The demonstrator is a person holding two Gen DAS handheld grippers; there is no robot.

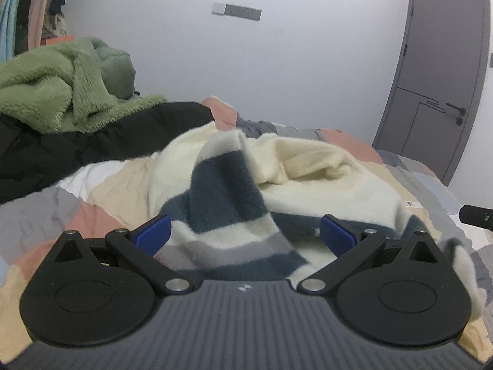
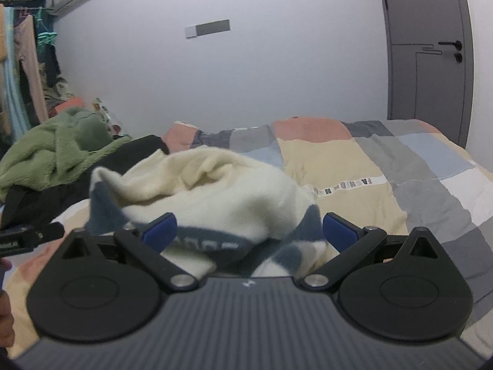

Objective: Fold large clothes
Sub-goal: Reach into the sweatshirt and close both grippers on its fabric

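A cream sweater with dark blue and grey stripes lies crumpled on the patchwork bed cover. My left gripper is open, its blue pads wide apart on either side of a striped fold close in front. My right gripper is open too, with the same sweater bunched between and just beyond its pads. The right gripper's tip shows at the right edge of the left wrist view; the left gripper's body shows at the left edge of the right wrist view.
A green fleece garment lies on a black garment at the bed's far left. Hanging clothes fill the left wall. A grey door stands at the right. The patchwork cover stretches right of the sweater.
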